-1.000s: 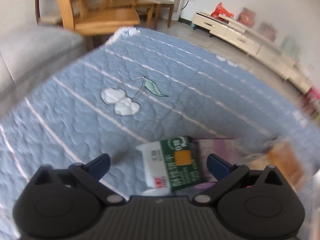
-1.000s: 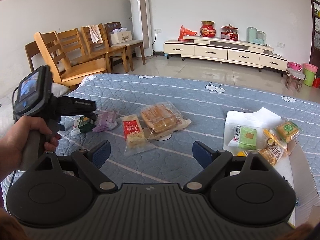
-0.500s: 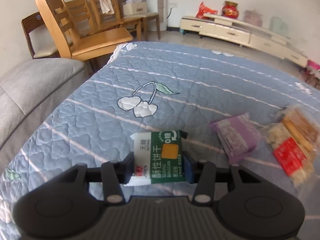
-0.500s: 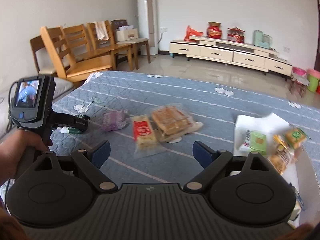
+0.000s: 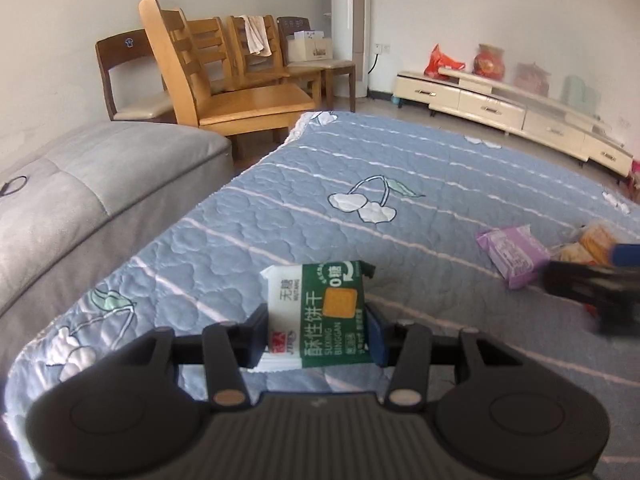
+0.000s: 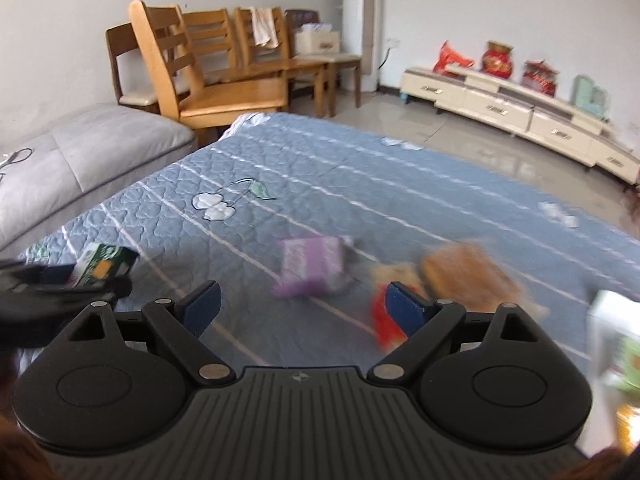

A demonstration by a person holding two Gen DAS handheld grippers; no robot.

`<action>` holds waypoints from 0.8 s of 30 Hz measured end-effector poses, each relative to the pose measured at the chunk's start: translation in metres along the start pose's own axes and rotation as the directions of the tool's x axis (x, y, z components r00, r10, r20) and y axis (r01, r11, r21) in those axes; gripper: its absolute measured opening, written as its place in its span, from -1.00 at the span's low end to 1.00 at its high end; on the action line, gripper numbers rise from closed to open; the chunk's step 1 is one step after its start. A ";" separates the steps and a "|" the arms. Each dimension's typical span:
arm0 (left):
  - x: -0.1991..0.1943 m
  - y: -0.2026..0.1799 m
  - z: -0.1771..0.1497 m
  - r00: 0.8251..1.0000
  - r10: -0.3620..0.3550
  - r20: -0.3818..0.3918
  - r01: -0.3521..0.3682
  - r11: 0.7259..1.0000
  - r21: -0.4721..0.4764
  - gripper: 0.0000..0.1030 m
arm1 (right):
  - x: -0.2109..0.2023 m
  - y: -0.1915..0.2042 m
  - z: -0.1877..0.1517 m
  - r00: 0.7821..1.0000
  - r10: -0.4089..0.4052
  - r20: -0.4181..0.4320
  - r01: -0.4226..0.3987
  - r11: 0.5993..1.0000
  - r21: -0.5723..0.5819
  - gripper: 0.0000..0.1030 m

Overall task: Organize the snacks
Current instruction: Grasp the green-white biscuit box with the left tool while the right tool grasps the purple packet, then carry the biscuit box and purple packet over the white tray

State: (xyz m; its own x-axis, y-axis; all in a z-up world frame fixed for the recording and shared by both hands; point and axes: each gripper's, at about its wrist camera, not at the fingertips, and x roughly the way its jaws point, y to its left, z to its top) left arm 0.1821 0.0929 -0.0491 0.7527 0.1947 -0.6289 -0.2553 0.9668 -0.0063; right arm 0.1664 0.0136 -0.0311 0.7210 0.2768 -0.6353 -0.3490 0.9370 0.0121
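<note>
My left gripper (image 5: 318, 326) is shut on a green and white biscuit packet (image 5: 320, 316) and holds it above the blue quilted table cover (image 5: 440, 184). The packet also shows at the left of the right wrist view (image 6: 106, 266). My right gripper (image 6: 302, 306) is open and empty, low over the cover, with a purple snack packet (image 6: 310, 266) just beyond its fingers. That purple packet also lies at the right of the left wrist view (image 5: 514, 254). A red-labelled packet (image 6: 382, 318) and a bread bag (image 6: 468, 274) lie to the right, blurred.
A white box (image 6: 612, 336) holding packets sits at the right edge. A grey sofa (image 5: 80, 184) flanks the table's left side. Wooden chairs (image 5: 224, 80) stand behind it. A cream TV cabinet (image 6: 520, 108) runs along the far wall.
My left gripper closed on the green packet and lifted it off the cover. My right gripper swung left and down toward the purple packet, staying open.
</note>
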 end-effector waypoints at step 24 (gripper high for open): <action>0.007 0.004 -0.005 0.992 -0.124 -0.002 0.124 0.990 -0.061 -0.07 | 0.017 0.011 -0.019 0.998 -0.038 -0.051 0.039 0.999 0.018 0.13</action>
State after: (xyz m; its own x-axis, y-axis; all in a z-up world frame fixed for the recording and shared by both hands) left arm 0.1835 0.0973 -0.0575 0.7772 0.0725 -0.6250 -0.1965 0.9716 -0.1316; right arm 0.1634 0.0245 -0.0569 0.7023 0.2299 -0.6737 -0.3097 0.9508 0.0017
